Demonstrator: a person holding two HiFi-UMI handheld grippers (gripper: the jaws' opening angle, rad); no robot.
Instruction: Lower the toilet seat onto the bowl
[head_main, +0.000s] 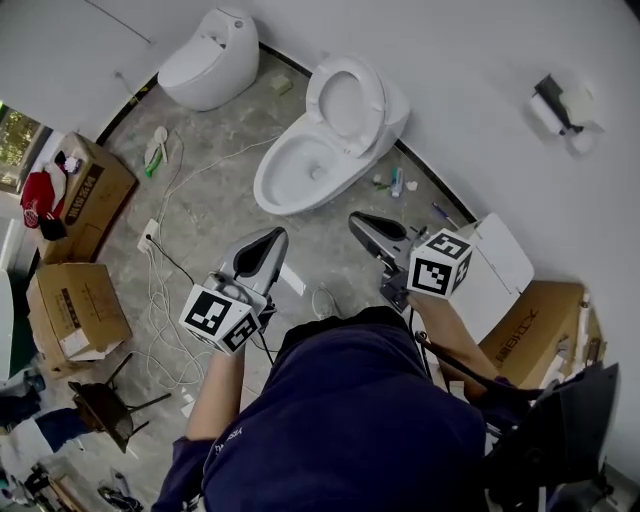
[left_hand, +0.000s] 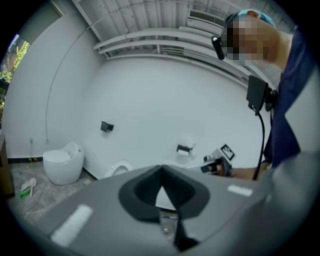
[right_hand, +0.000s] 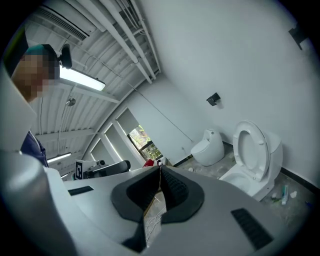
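1. Seat of the near toilet stands raised, leaning back against the wall; bowl below it is uncovered, rim bare; right gripper view shows the same seat upright above the bowl.
2. Left gripper: jaw tips meet at the front, nothing between them; only a small gap shows behind the tips in the left gripper view; empty.
3. Right gripper: jaws pressed together along their length, nothing held.
4. Both grippers are held out in front of the person, well apart from the toilet; left one sits below and left of the bowl in the head view, right one below and right of it; neither touches seat or bowl.
5. Second toilet, rounded and closed, stands further along the same wall.
6. Floor clutter: 2 cardboard boxes at the left edge; white cables looped across the grey floor.
7. Paper holder is fixed to the wall right of the toilet.
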